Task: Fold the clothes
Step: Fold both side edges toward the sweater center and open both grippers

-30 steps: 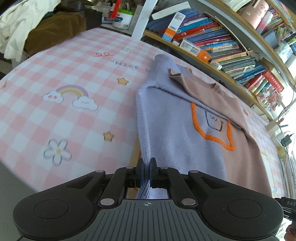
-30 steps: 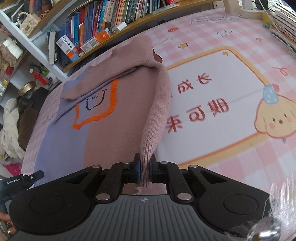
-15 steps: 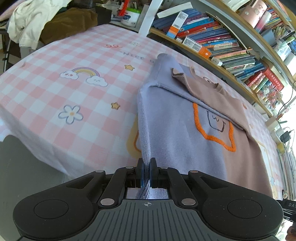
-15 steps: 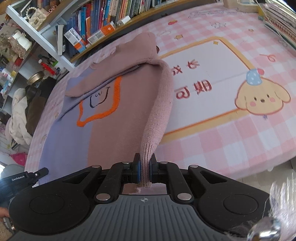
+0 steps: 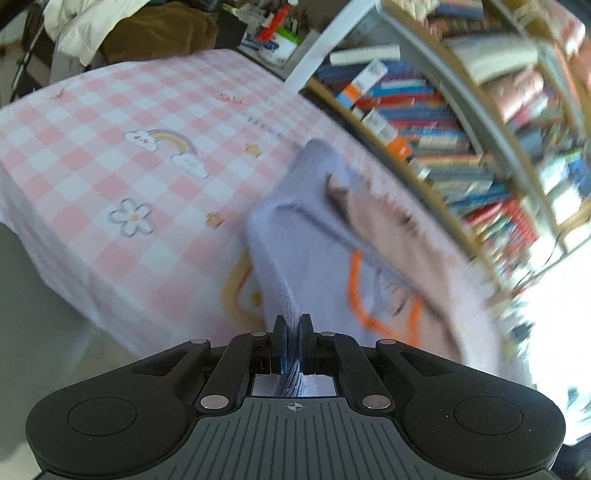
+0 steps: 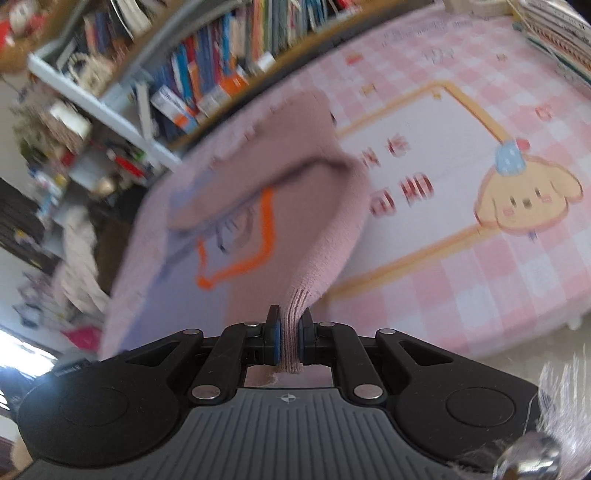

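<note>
A knit sweater, lilac on one half and dusty pink on the other, with an orange outline on its chest, lies partly folded on the pink checked bed. My left gripper (image 5: 292, 345) is shut on the lilac hem of the sweater (image 5: 317, 254) and holds it lifted off the bed. My right gripper (image 6: 289, 345) is shut on the pink hem of the sweater (image 6: 325, 236), also lifted. Both sleeves lie folded across the chest. Both views are motion-blurred.
The bed cover (image 5: 110, 155) has rainbow, flower and puppy prints (image 6: 528, 199). A bookshelf (image 5: 424, 110) full of books runs along the far side of the bed. A heap of clothes (image 5: 122, 26) sits beyond the bed's left corner. Floor shows past the near bed edges.
Both grippers have lifted and pulled back with the hem still pinched. More of the bed's near edge and the floor shows, and the views are now blurred.
</note>
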The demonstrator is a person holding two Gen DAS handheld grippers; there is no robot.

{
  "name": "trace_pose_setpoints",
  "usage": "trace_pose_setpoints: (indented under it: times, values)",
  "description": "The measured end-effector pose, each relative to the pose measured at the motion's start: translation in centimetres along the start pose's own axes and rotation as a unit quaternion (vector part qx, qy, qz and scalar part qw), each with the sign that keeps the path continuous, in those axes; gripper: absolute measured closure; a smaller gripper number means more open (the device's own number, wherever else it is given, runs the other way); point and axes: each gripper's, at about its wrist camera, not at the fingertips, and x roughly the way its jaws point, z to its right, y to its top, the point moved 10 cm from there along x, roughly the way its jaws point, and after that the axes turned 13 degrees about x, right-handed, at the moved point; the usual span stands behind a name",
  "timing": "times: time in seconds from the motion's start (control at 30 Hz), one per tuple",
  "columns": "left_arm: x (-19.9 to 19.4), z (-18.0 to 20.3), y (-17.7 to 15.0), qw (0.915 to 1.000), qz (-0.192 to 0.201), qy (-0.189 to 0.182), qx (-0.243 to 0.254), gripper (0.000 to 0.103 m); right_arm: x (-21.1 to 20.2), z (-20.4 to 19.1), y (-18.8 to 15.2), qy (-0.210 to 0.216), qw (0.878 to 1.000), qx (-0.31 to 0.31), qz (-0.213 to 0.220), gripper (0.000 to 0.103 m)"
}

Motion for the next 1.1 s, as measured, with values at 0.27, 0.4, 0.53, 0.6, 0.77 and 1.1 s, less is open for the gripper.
trace_pose_setpoints:
  times: [0.27,0.4,0.53,0.6,0.77,1.1]
  values:
    - [0.5,1.2,5.3,0.9945,0.055,-0.06,-0.066,0.099,-1.1,-3.5,5.0,0.054,0.997,0.025,0.054,0.095]
    - [1.8,1.5,8.2,0.9923,0.071,-0.073,-0.072,0.099,-0.3,-4.2,7.6,0.052,0.995,0.036,0.079,0.095]
    - [3.7,1.4,10.5,0.9911,0.076,-0.077,-0.077,0.099,0.7,-5.0,10.1,0.052,0.993,0.048,0.097,0.095]
    - [4.7,1.6,11.6,0.9914,0.076,-0.077,-0.074,0.099,1.3,-5.5,11.3,0.052,0.992,0.049,0.105,0.095]
    - [6.9,2.1,14.5,0.9914,0.079,-0.085,-0.061,0.099,2.9,-6.9,14.3,0.054,0.989,0.053,0.124,0.095]
    - [13.5,1.0,16.9,0.9963,0.04,-0.061,-0.045,0.099,8.6,-6.9,18.6,0.012,0.99,0.058,0.13,0.095]
